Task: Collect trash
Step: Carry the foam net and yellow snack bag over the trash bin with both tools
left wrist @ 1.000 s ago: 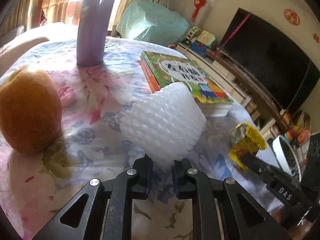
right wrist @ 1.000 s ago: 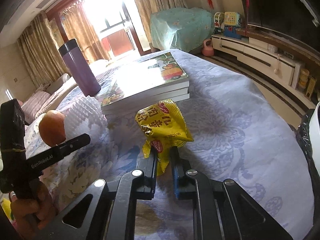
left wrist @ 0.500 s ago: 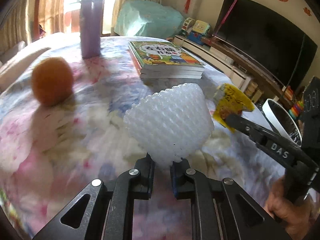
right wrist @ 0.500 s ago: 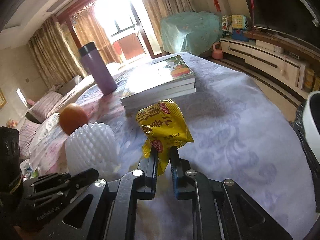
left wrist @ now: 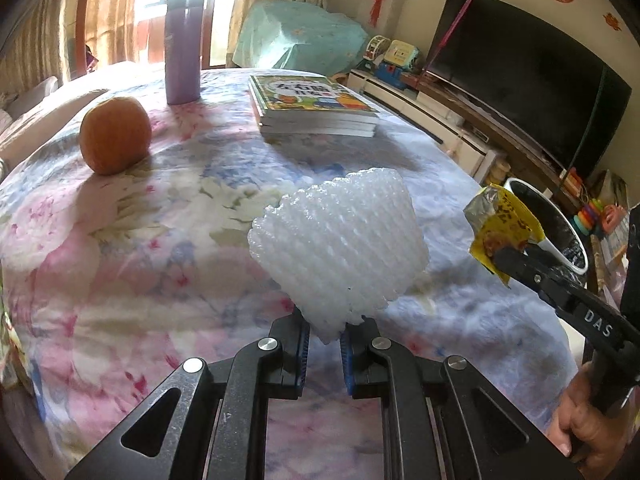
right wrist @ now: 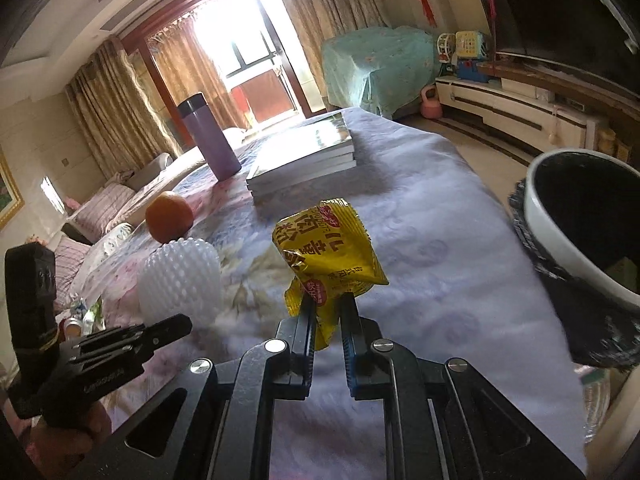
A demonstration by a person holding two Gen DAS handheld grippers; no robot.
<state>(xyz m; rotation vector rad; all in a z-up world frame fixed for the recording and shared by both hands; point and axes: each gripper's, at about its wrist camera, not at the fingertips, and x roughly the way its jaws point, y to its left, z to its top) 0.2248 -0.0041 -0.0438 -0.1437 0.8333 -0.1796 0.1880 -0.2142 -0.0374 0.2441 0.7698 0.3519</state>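
My left gripper (left wrist: 323, 336) pinches the bottom edge of the white foam fruit net (left wrist: 340, 248), jaws narrow on it, so the net stands up from my fingers with its open mouth away from me, clear of the flowered tablecloth (left wrist: 120, 264). My right gripper (right wrist: 327, 322) is clamped just as narrowly on the lower corner of the yellow snack wrapper (right wrist: 326, 256), whose long axis rises upward and slightly left from the pads.

What the drop turns on is the white-rimmed trash bin (right wrist: 560, 248): it sits off the right edge of the table, to the right of and a little beyond my right fingers. My right hand is plainly the nearer one; in the left wrist view the bin (left wrist: 560, 216) lies far right, past the wrapper (left wrist: 504, 228) and my other gripper (left wrist: 500, 254).

The bin is lined with a black bag, and I can make out something pale low inside, though not what it is.

The orange (left wrist: 115, 140), purple flask (left wrist: 183, 48) and book stack (left wrist: 312, 106) sit at the far end of the table.
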